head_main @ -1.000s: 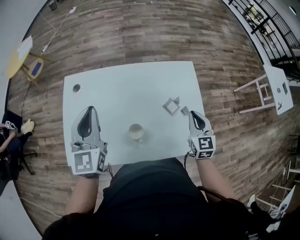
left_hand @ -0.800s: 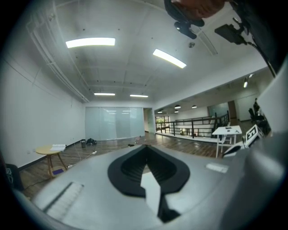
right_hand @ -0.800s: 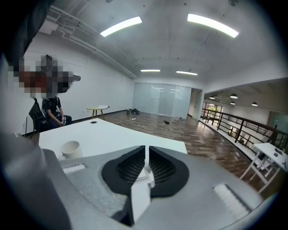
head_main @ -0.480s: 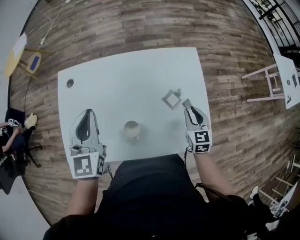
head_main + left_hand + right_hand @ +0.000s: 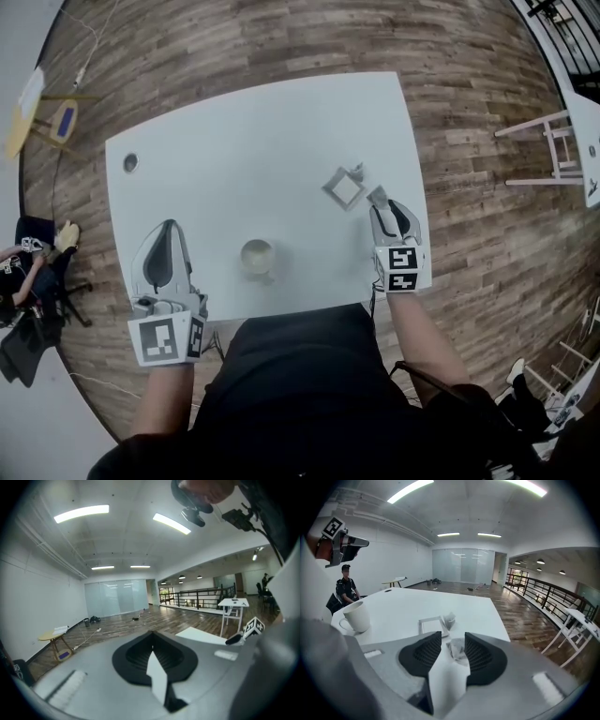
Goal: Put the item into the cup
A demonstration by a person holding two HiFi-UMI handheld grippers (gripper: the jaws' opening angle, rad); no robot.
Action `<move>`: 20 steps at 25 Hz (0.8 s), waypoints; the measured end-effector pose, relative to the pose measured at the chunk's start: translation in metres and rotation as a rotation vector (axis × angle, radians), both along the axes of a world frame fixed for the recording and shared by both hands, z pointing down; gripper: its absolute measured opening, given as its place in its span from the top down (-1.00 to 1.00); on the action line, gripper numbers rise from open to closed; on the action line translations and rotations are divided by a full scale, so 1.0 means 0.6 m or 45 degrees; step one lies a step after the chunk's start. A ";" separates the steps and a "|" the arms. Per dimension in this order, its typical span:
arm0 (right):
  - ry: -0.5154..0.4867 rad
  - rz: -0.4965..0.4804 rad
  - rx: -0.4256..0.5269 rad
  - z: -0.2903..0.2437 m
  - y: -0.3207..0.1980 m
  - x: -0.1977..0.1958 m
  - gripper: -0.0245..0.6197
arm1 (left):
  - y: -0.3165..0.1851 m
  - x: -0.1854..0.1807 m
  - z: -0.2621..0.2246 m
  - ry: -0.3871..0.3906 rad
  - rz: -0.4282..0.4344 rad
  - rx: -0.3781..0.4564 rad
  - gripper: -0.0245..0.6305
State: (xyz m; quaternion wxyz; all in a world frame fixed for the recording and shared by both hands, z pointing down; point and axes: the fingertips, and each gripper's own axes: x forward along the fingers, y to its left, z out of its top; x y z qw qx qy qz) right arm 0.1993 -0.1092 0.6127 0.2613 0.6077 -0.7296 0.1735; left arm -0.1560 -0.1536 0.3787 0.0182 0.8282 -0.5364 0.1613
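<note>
A white cup (image 5: 257, 256) stands near the table's front edge, between my two grippers; it also shows in the right gripper view, the cup (image 5: 356, 616) at left. A small crumpled clear packet (image 5: 377, 196) lies just ahead of my right gripper (image 5: 383, 210). In the right gripper view that packet (image 5: 458, 652) sits between the jaws of the right gripper (image 5: 452, 639), which are opening and do not press it. My left gripper (image 5: 167, 232) hovers left of the cup. In its own view, angled up at the room, the left gripper (image 5: 152, 641) is shut on nothing.
A flat white square tray (image 5: 344, 187) lies beyond the packet, with a second small wrapped piece (image 5: 356, 172) at its far corner. A round hole (image 5: 129, 162) marks the white table (image 5: 234, 141) at far left. A person (image 5: 347, 590) stands past the table's left end.
My right gripper has moved forward until its tips reach the small packet. The left gripper has stayed beside the cup. The head view has shifted a little.
</note>
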 end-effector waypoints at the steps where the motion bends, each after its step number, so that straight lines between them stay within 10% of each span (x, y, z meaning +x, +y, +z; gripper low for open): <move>1: 0.000 0.005 -0.004 0.003 0.000 0.003 0.46 | 0.001 0.001 0.002 -0.002 0.001 -0.007 0.90; 20: -0.088 -0.027 -0.157 0.058 -0.017 0.020 0.45 | -0.011 0.022 0.011 -0.070 -0.022 -0.077 0.90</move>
